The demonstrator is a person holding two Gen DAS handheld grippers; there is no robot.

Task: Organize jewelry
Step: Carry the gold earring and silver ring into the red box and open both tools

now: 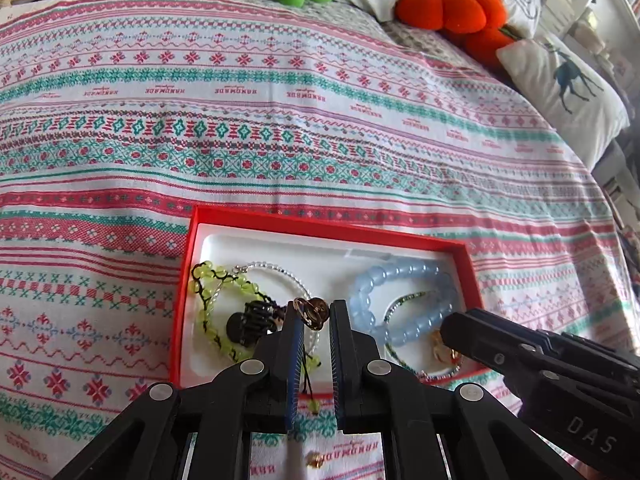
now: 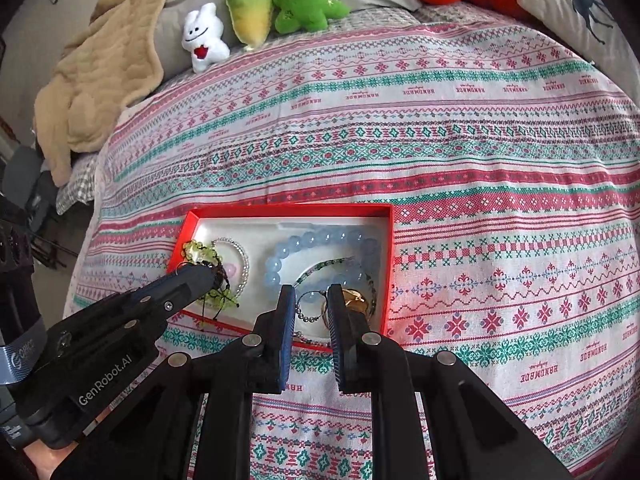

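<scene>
Gripping brooch (image 1: pixel 311 313), left tool (image 1: pixel 310 316)

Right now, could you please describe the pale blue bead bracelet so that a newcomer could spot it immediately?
Find the shallow red cardboard box with a white liner on the patterned bedspread. In its right half lies a loop of large, translucent pale blue round beads. Its beads are far bigger than those of the yellow-green beaded bracelet and the clear small-bead bracelet on the left.

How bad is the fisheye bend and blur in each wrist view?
Left wrist: bedspread stripes bow strongly, red box sharp, edges soft, window side washed out. Right wrist: dark vignette corners, box rim bent, plush toys slightly soft.
</scene>
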